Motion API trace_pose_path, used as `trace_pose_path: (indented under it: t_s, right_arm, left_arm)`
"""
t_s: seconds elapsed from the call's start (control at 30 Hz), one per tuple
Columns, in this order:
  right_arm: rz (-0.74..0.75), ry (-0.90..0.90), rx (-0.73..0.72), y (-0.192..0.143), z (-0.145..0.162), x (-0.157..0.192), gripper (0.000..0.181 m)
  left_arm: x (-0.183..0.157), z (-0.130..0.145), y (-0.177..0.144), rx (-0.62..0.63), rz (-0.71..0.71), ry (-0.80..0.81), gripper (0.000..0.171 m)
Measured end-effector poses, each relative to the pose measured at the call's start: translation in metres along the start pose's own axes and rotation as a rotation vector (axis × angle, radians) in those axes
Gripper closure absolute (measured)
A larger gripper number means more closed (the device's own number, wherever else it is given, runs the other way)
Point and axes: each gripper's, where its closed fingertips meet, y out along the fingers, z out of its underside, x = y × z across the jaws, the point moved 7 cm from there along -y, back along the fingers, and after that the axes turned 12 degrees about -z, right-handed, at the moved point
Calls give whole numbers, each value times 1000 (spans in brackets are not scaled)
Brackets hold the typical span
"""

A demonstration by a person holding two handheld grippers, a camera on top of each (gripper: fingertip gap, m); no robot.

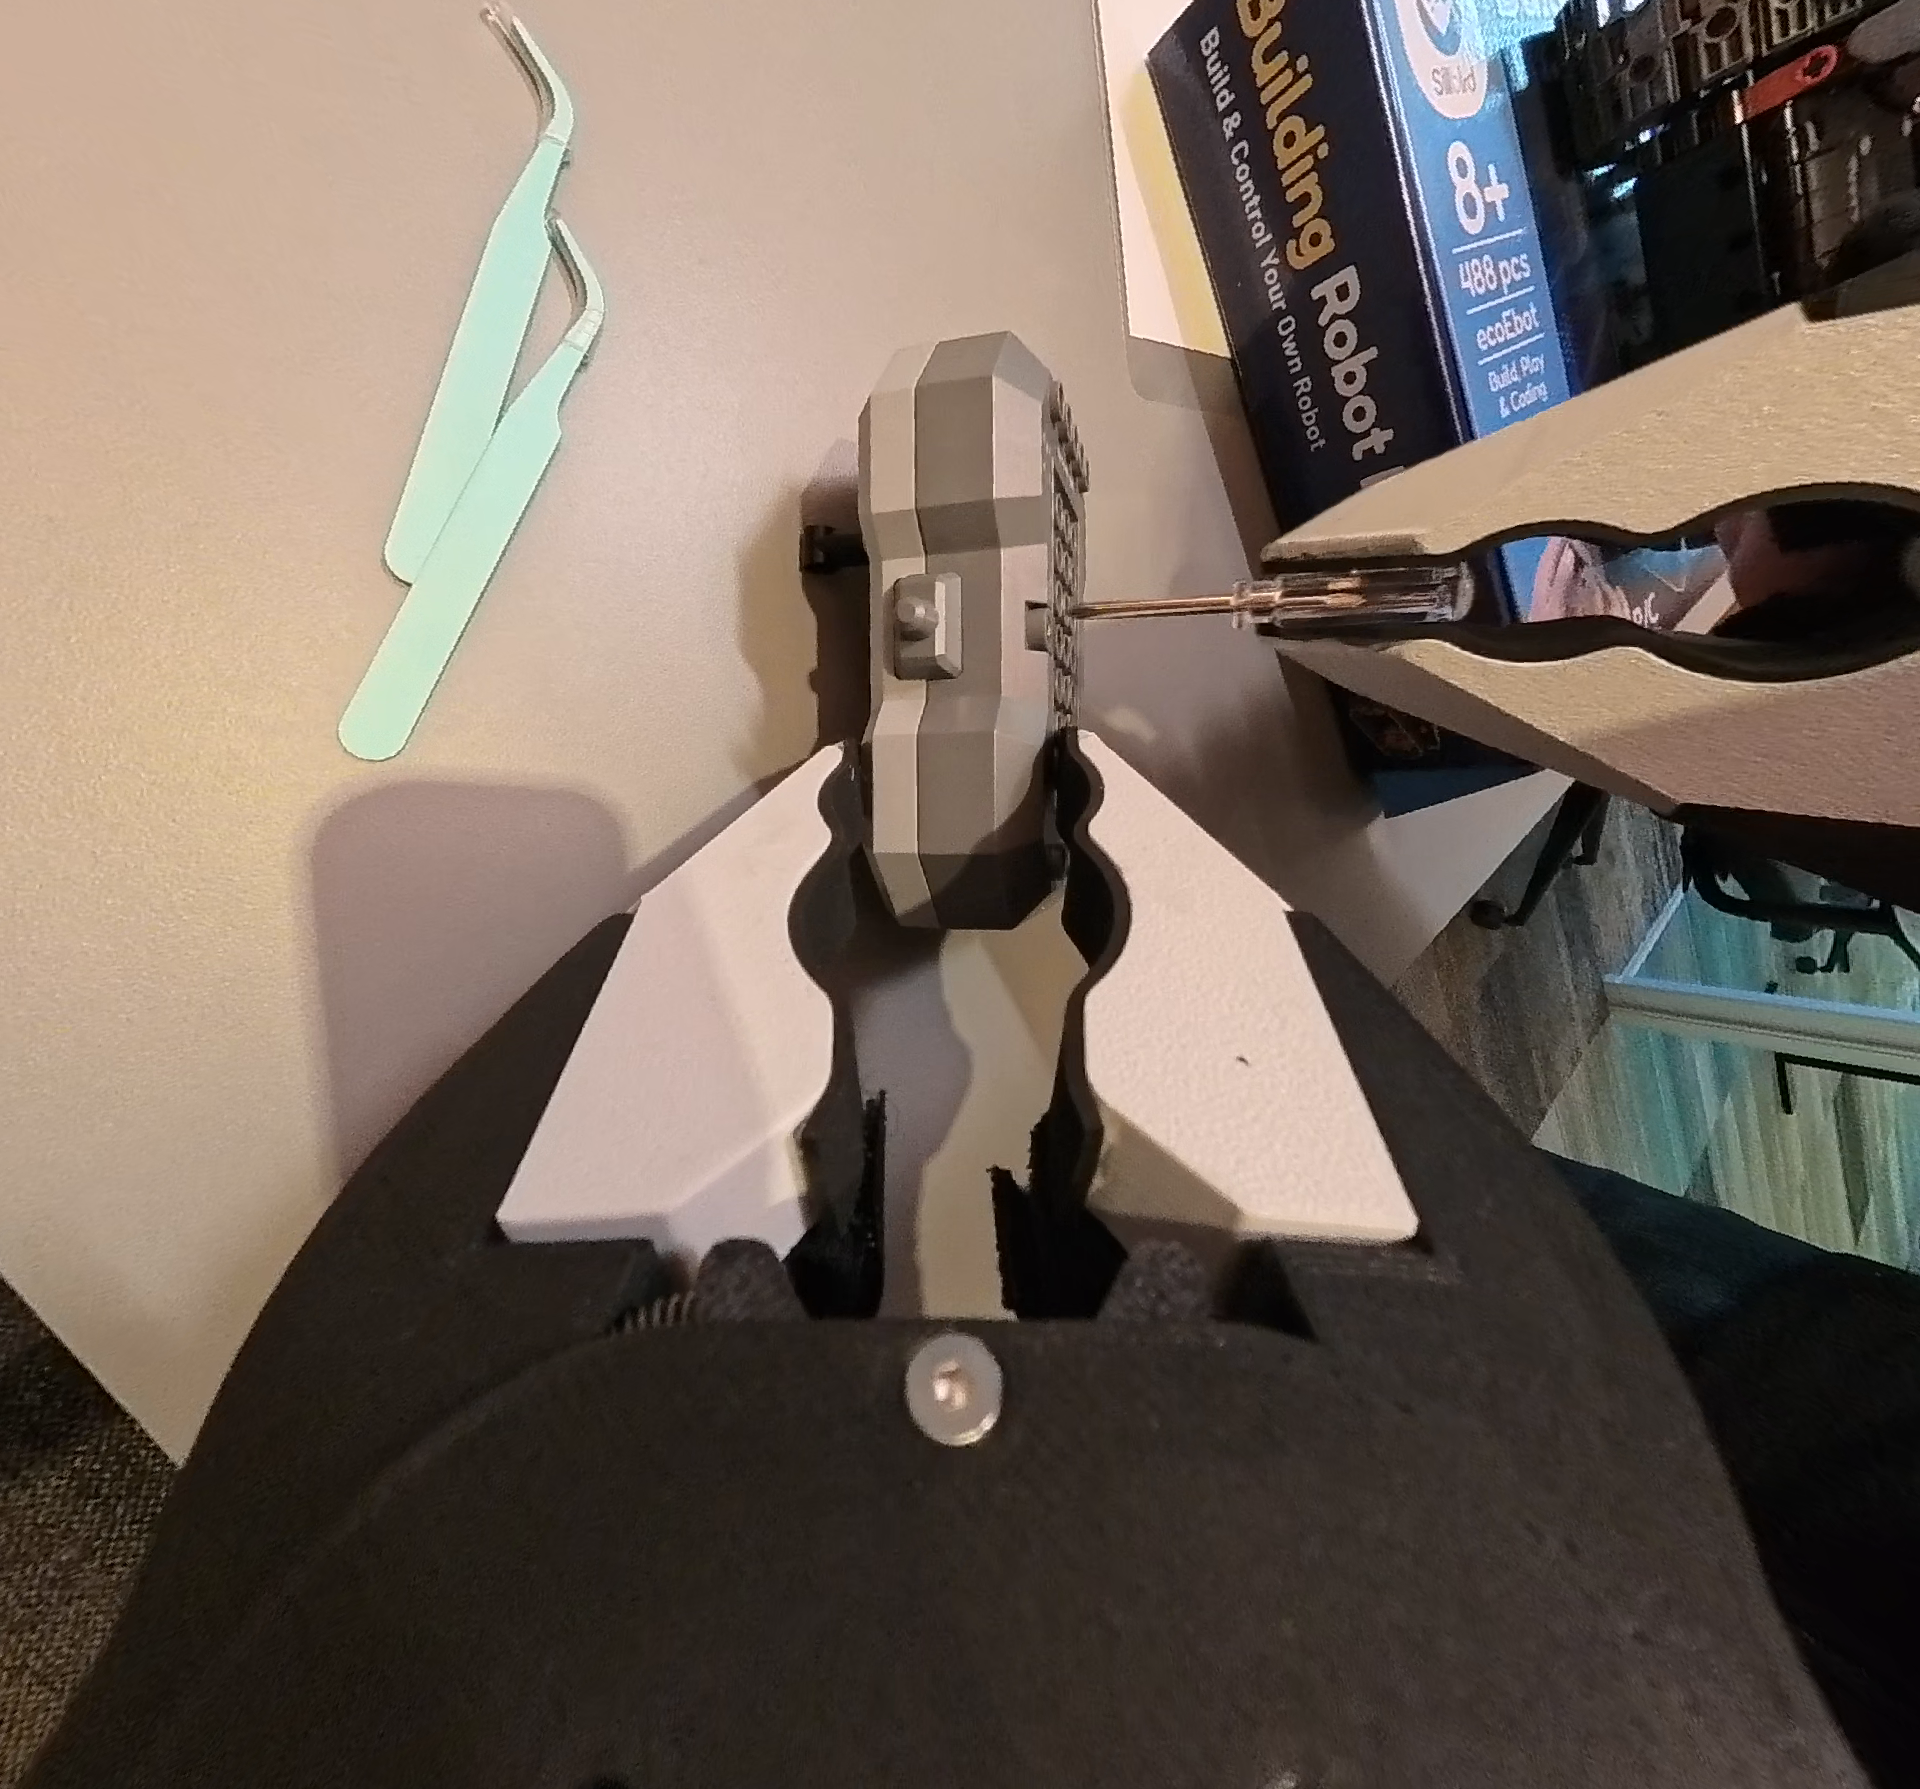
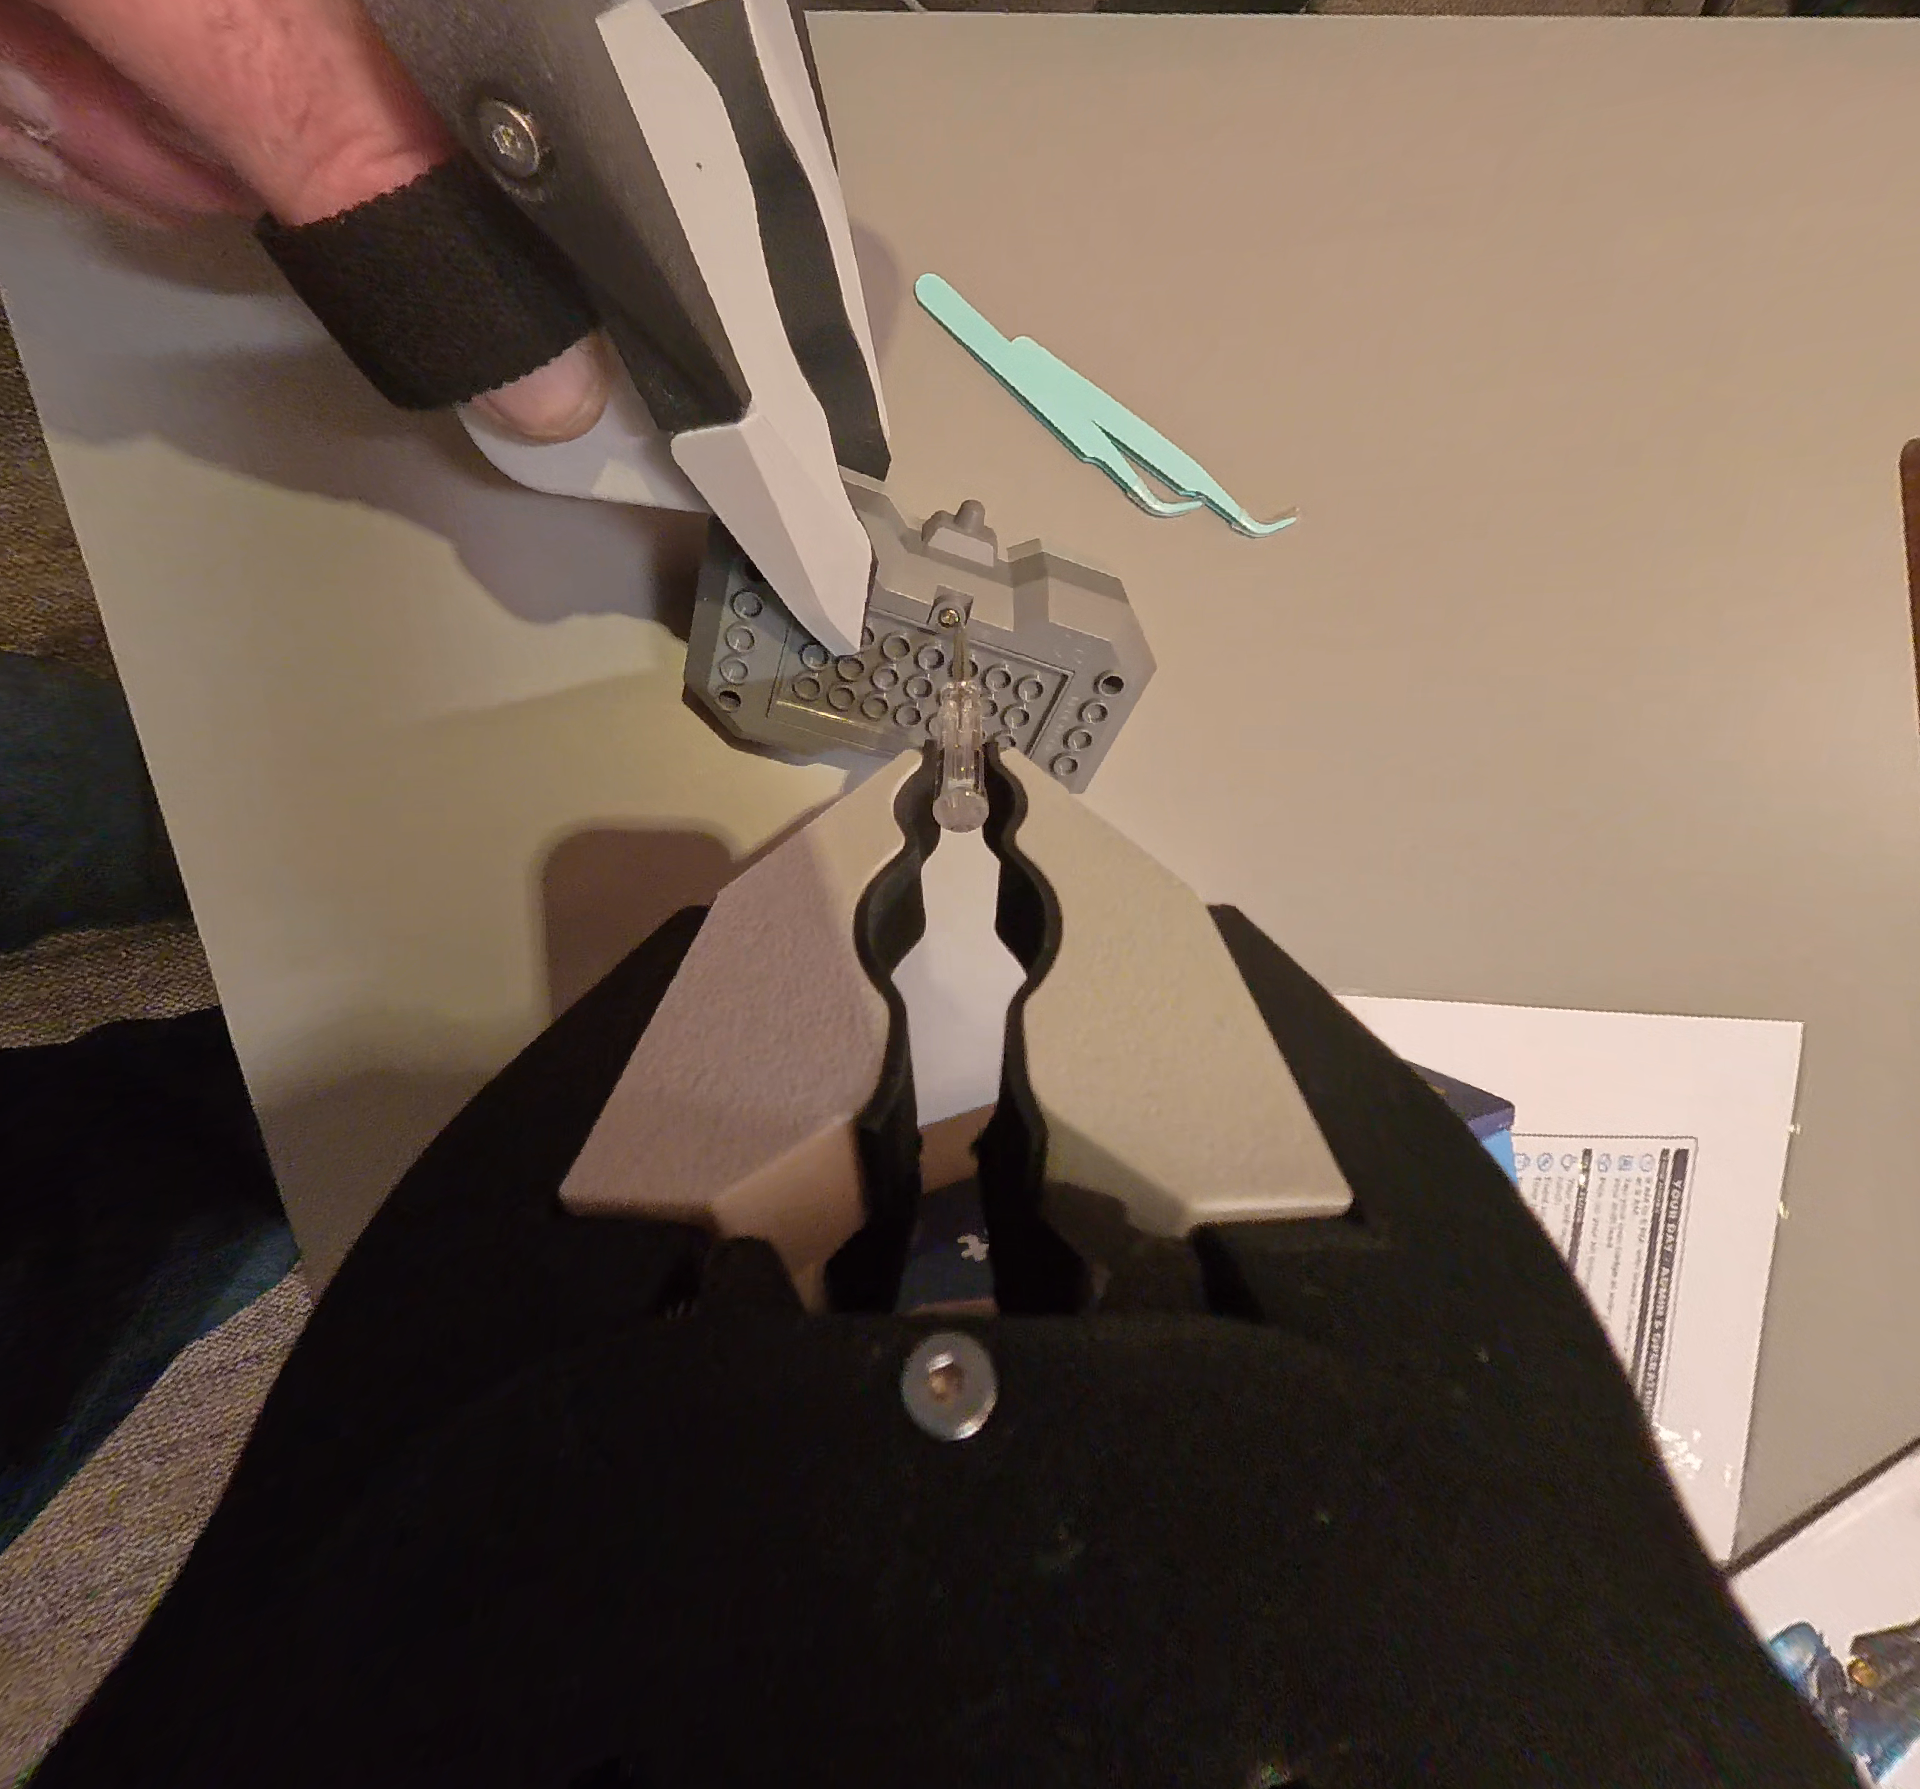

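The left gripper has its fingers clamped on the lower end of a grey block module, holding it on edge over the tabletop. The right gripper pinches a small clear-handled screwdriver, its tip seated at a screw on the module's studded face. Keeping the shaft square to that face and the module firmly pinched looks wise. The module is faceted, two-tone grey, with a protruding peg. Beyond lie two mint-green tweezers and a blue box.
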Motion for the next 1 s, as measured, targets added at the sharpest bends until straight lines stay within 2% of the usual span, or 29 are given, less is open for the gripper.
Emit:
trace_pose_path:
  t_s: [0.4,0.63,0.73,0.93,1.0]
  right_arm:
    - [2,-25,16,4,-1,2,177]
    - [7,-128,59,4,-4,1,177]
    - [-49,3,34,5,-4,-4,177]
    - [-104,374,-33,9,3,0,177]
    - [-164,591,-119,10,5,0,177]
  left_arm:
    - [-1,0,0,-2,-1,-2,137]
    - [-1,1,0,-4,-2,-6,138]
    - [-1,1,0,-9,-8,-16,138]
    - [-3,4,0,-36,-39,-35,138]
    - [-5,5,-1,-47,-63,-25,138]
